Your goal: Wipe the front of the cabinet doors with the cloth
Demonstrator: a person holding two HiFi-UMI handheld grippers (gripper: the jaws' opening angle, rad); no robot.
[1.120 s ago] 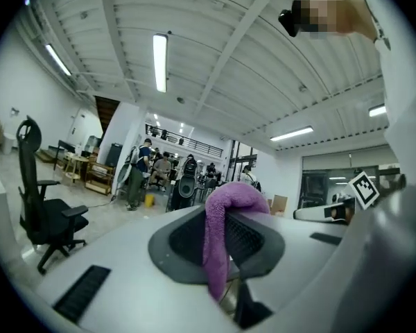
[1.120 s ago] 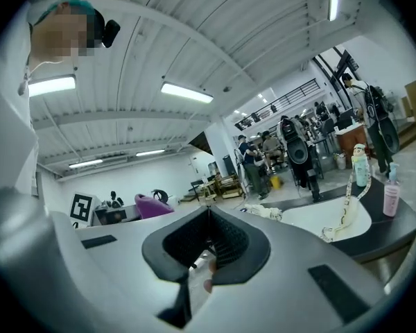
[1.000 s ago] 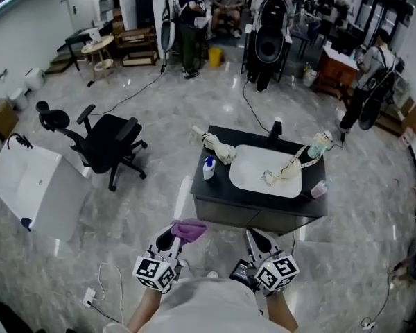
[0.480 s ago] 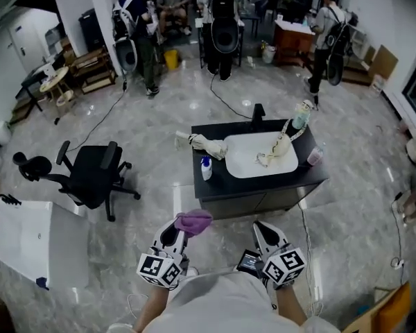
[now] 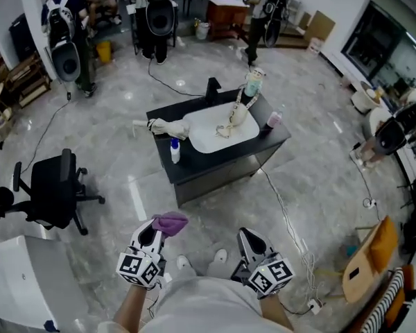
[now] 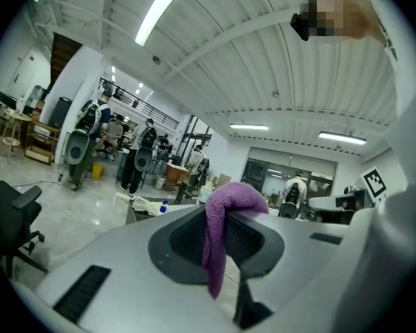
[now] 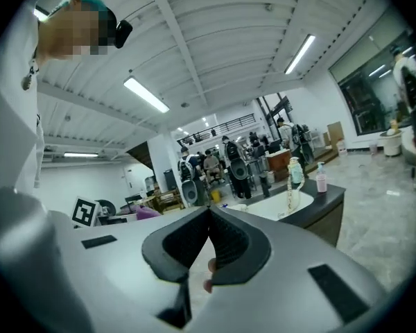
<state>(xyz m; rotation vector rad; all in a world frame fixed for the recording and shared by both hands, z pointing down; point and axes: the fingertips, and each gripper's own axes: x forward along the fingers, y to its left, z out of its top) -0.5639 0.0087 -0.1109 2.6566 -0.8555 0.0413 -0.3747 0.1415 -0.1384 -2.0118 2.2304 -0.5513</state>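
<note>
- Left gripper, well short of the cabinet front: jaws pinched on purple cloth, which droops from them
- Right gripper, same side of cabinet: jaws closed tip to tip, nothing btwn
- Prob. no wiping yet: cloth well apart from doors, whole job left

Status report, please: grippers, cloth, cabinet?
Left gripper shut on purple cloth. Right gripper shut, empty. Cabinet doors ahead, not yet touched. Cable lies beside them.

Black office chair, spray bottle, pink bottle
</note>
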